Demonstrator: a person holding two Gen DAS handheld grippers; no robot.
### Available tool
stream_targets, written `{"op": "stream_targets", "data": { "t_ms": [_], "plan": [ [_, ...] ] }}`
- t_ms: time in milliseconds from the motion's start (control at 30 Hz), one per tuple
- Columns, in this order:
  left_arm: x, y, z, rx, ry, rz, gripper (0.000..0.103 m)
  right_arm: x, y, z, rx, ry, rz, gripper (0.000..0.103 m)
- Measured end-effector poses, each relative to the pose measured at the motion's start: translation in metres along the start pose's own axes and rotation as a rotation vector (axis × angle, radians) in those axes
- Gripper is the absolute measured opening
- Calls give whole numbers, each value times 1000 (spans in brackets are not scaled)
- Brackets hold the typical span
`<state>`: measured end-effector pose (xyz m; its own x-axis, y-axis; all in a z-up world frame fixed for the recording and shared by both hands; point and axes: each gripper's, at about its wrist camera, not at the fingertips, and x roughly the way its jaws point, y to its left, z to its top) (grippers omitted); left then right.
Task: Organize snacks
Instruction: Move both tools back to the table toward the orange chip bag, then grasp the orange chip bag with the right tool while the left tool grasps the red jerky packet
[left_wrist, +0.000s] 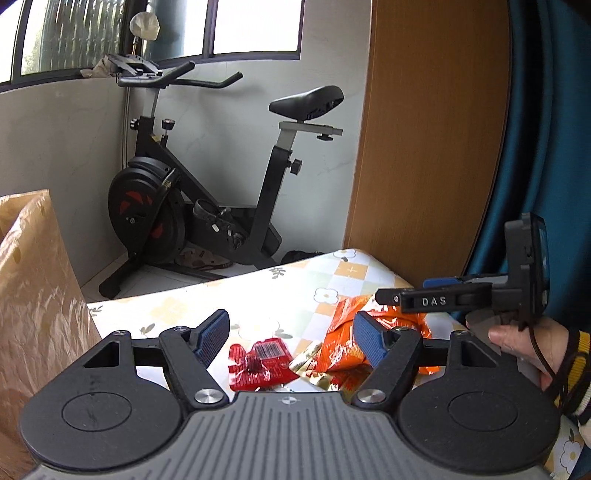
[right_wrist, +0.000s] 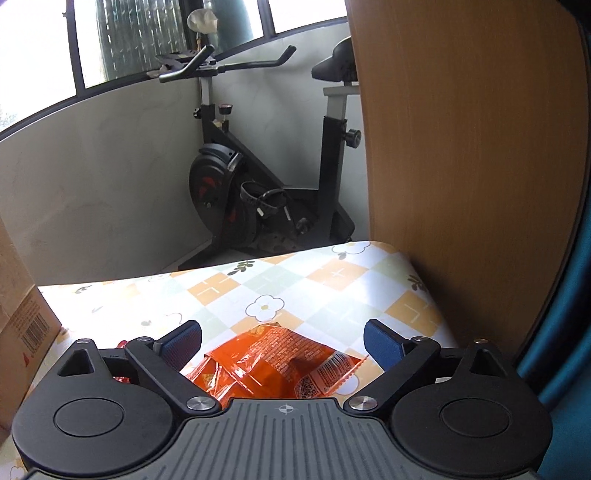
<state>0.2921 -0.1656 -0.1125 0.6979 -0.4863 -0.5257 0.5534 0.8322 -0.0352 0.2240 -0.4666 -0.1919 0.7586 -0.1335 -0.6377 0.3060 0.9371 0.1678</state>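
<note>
While both hang over the table, left tool (left_wrist: 291, 339) agape, right tool (right_wrist: 282, 341) wide, each empty

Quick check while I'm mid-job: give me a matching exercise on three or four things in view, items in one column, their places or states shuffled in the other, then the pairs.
Items
1. Orange crinkly snack packet
2. Red foil snack packet
3. Black exercise bike
4. Brown cardboard box

Places
A. On the floor by the window wall
B. Between the open right gripper pads
C. At the table's left edge
D. In front of the open left gripper

Pairs: 1-B, 2-D, 3-A, 4-C
</note>
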Motion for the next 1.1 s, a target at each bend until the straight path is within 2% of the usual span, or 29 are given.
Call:
{"op": "stream_targets", "data": {
  "t_ms": [133,233,300,400,467,567,633,833,933,1100],
  "plan": [
    [11,13,-10,-28,43,12,74,26,3,4,-28,23,12,101],
    [19,23,-16,-76,74,15,72,40,5,2,-87,87,35,102],
    [23,27,-20,-92,90,23,71,43,10,-2,-116,127,56,97],
    [28,32,-27,-109,114,23,70,31,14,-12,-105,118,68,94],
    [32,34,-32,-117,131,28,70,21,16,-19,-86,117,58,84],
    [37,37,-41,-131,159,32,68,0,18,-31,-40,102,50,77],
    [41,37,-46,-125,170,34,67,-16,20,-39,-7,94,32,73],
    [59,32,-55,-46,180,27,51,-41,34,-58,41,74,-23,66],
    [69,31,-54,-6,179,27,51,-50,32,-65,81,68,-36,66],
    [92,30,-52,28,189,-44,57,-56,29,-68,98,74,-32,66]
  ]
}}
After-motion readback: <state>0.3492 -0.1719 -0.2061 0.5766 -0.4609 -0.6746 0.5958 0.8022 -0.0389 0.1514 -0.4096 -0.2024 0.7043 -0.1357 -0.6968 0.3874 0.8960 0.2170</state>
